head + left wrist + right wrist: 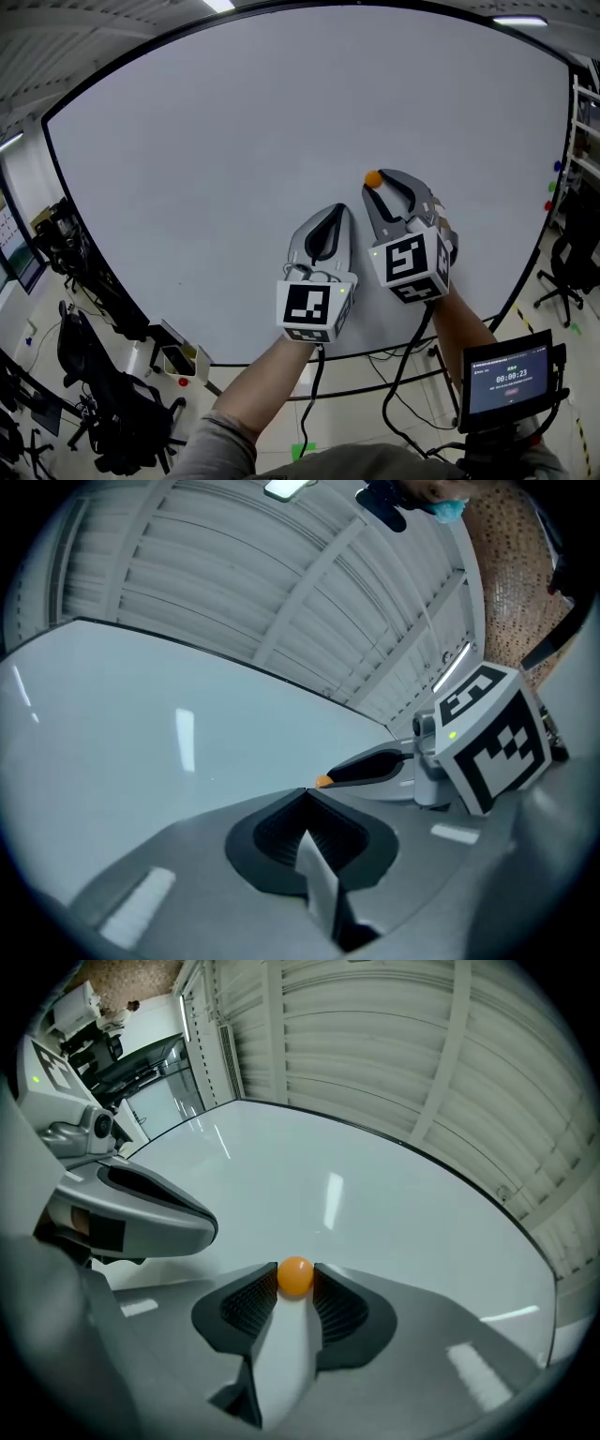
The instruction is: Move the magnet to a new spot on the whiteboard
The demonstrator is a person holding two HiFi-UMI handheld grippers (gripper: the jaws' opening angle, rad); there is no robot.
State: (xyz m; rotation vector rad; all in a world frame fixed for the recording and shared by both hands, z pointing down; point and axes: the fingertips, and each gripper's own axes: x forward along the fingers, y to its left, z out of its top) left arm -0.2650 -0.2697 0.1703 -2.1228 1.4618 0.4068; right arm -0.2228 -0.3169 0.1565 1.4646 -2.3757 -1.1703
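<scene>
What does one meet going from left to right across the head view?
Left chair → left tongs → magnet → screen.

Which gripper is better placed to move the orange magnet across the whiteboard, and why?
Right. The right gripper has the orange magnet between its jaw tips; the left gripper is shut and empty.

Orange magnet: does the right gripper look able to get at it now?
Likely yes: the right gripper already has the orange magnet between its jaw tips on the whiteboard, both jaws seemingly touching it, nothing in between.
</scene>
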